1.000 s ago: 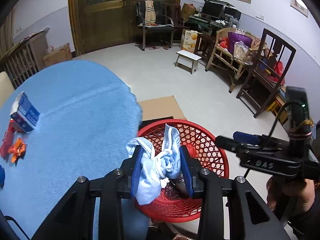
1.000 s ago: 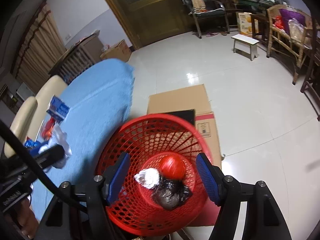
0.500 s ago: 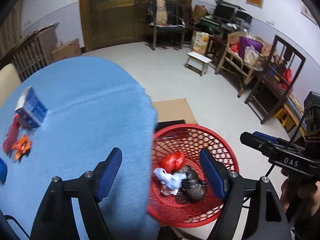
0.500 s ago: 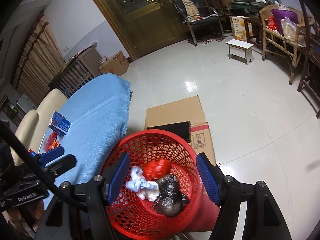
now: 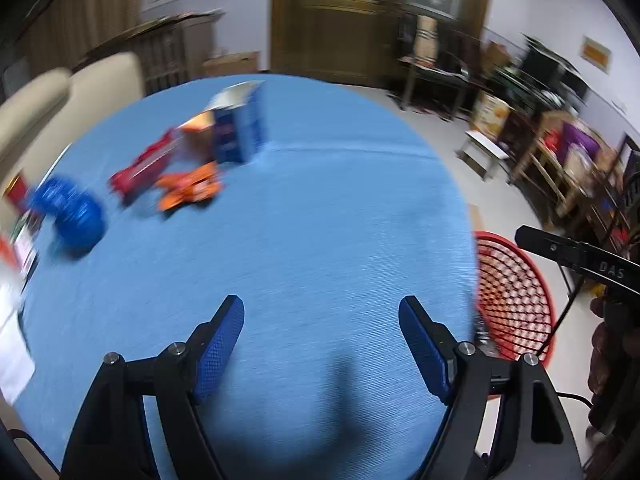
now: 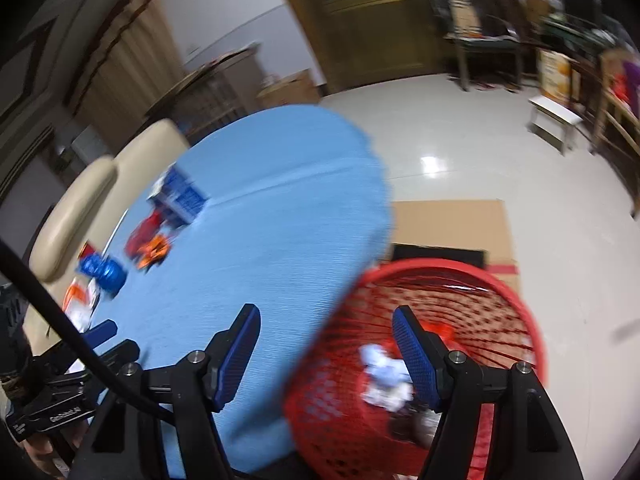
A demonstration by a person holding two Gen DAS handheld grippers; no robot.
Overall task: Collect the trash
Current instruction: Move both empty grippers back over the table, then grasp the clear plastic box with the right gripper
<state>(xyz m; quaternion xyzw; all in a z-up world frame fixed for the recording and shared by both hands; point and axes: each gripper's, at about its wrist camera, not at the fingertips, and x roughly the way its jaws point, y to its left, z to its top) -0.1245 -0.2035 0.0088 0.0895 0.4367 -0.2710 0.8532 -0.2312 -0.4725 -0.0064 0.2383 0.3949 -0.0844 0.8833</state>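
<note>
One bench (image 5: 320, 220), blue-covered. One red basket (image 6: 516, 292) beside its edge, holding one white-blue wad (image 6: 384, 376). Four trash items at the far left: blue carton (image 5: 238, 128), blue crumple (image 5: 74, 216), red wrapper (image 5: 138, 170), orange wrapper (image 5: 190, 190). Left tongs (image 5: 320, 344) and right tongs (image 6: 326, 354): both spread wide, empty.

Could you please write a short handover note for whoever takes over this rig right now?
Left gripper: open, empty, above the blue tablecloth.
Right gripper: open, empty, over the table edge beside the red basket.
Done: white-blue crumpled cloth lies in the basket on the floor, with some dark trash.
Left: on the far side of the table, the blue box, red wrapper, orange wrapper and blue crumpled wrapper; the images are blurred, so recheck for small bits.
</note>
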